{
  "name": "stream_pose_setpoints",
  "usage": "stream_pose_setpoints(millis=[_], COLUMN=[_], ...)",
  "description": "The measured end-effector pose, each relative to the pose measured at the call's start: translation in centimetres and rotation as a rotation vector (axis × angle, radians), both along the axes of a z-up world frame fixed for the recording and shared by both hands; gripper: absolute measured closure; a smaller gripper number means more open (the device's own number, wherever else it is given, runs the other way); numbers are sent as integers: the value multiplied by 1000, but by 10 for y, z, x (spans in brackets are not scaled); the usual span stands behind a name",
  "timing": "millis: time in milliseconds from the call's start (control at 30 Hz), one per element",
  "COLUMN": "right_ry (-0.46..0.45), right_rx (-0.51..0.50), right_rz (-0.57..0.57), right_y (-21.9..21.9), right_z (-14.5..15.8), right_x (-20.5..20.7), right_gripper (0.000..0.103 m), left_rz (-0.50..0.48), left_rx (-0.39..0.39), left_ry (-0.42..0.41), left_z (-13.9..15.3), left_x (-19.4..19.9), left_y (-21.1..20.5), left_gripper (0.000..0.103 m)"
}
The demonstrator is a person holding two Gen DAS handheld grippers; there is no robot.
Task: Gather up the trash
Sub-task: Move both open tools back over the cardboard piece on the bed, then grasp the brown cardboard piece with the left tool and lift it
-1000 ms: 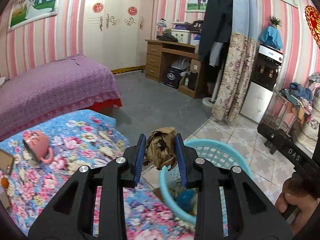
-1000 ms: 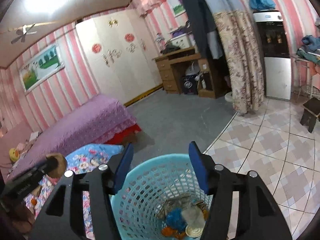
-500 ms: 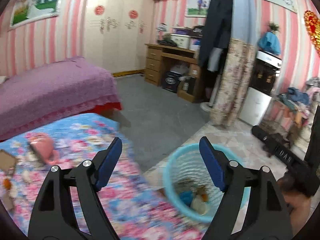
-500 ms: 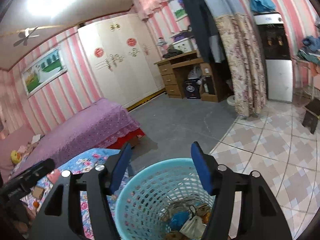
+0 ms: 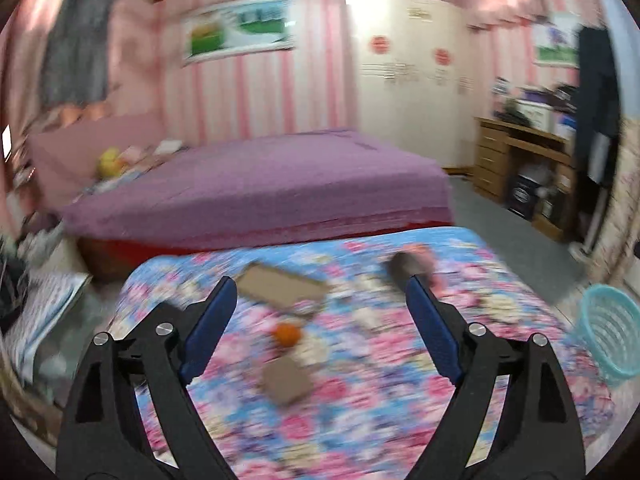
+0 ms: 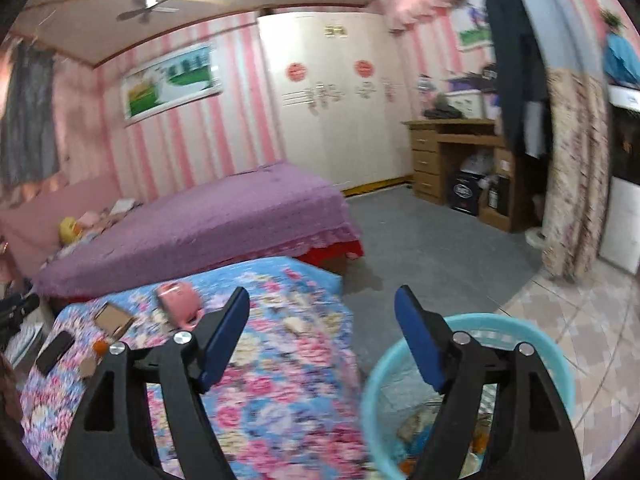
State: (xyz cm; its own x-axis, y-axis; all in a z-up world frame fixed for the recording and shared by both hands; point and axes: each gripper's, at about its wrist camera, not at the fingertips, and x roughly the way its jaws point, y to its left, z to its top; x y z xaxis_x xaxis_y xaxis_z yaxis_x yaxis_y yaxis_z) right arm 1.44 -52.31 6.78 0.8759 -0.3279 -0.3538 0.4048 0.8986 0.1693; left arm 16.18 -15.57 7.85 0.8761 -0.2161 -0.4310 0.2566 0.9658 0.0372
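My left gripper is open and empty above the floral-covered table. Below it lie an orange piece, a brown cardboard scrap and a flat cardboard box; the view is blurred. The turquoise trash basket stands off the table's right edge. My right gripper is open and empty, between the table and the basket, which holds several bits of trash.
A pink mug lies on the table, with a black phone and the cardboard box at the left. A purple bed stands behind. A wooden desk and curtain are at the right.
My left gripper opened and dropped the crumpled brown trash into the basket, then swung left over the table. My right gripper shifted left, so the basket now sits at its right.
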Motion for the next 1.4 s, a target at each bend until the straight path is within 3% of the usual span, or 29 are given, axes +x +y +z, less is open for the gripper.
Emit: stream_pose_setpoints(millis=[167, 267, 400, 833, 1100, 1233, 1400], right_ry=[14, 30, -12, 13, 65, 87, 111], right_rx=[-71, -101, -116, -72, -86, -95, -98], right_rz=[90, 127, 169, 270, 318, 318, 327], right_y=[52, 73, 101, 165, 185, 186, 189], right_z=[-2, -2, -6, -32, -44, -48, -51], right_x=[29, 45, 66, 124, 140, 142, 147], right_gripper=[20, 20, 20, 20, 20, 20, 20], left_rz=[134, 143, 176, 166, 33, -33, -24], left_rx=[2, -53, -51, -50, -159, -145, -56], left_ry=[20, 124, 144, 179, 261, 307, 378], left_z=[-39, -65, -74, -86, -102, -111, -133], left_x=[20, 42, 55, 57, 59, 66, 83], left_y=[59, 83, 97, 98, 77, 52, 31], left_gripper=[19, 19, 19, 19, 17, 16, 16])
